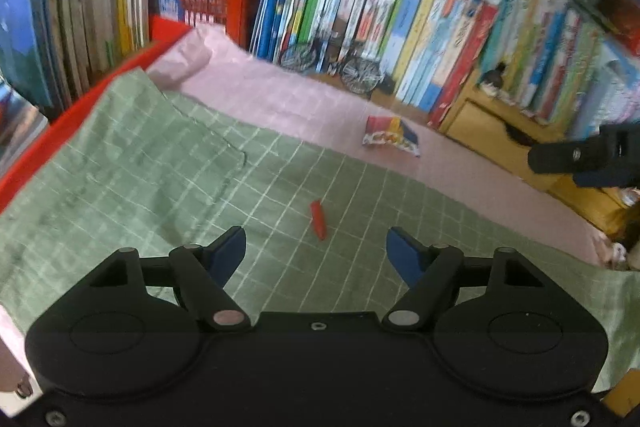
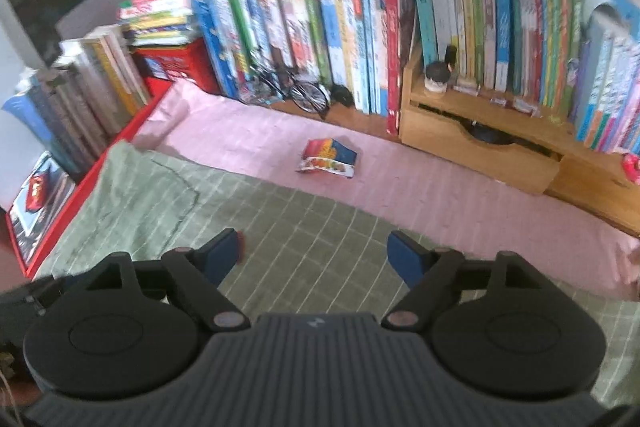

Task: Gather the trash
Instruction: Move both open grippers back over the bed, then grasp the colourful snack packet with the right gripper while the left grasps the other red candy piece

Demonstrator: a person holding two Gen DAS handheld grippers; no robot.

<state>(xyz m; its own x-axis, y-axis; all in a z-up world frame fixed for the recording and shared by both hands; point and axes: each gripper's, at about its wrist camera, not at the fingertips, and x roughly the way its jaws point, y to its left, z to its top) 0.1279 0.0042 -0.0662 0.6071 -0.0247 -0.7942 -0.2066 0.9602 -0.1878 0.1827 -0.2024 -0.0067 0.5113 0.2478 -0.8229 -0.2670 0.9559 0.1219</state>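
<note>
Left wrist view: the left claw [image 1: 316, 247] is hanging wide, nothing between its blue pads [image 1: 228, 251], low over the green cloth [image 1: 132, 163]. A red scrap [image 1: 319, 219] is lying on that cloth just ahead of the gap, a bit right of centre. Farther back, a wrapper [image 1: 391, 135] is sitting on the pink cloth [image 1: 280, 99], near the books [image 1: 400, 27] w/ a clear strip between. The right claw [image 1: 576, 157] is showing at the frame's right edge, well apart from both bits.

Right wrist view: the right claw [image 2: 316, 251] is also gaping wide and empty. The wrapper [image 2: 329, 158] is lying ahead, roughly centred, on the pink cloth [image 2: 400, 179], short of the wooden shelf [image 2: 480, 139]. A red sliver [image 2: 240, 246] is peeking by the left pad [image 2: 222, 255]; prob. the scrap, can't confirm.

Judgement: pickup approach is underway, nothing collected yet. For the scrap, the left claw should be lining up so the pads straddle its narrow width, coming down nearly to the cloth w/o pinching fabric. The wrapper is flat & crinkly, so gripping a raised edge should work better than pressing from above.
</note>
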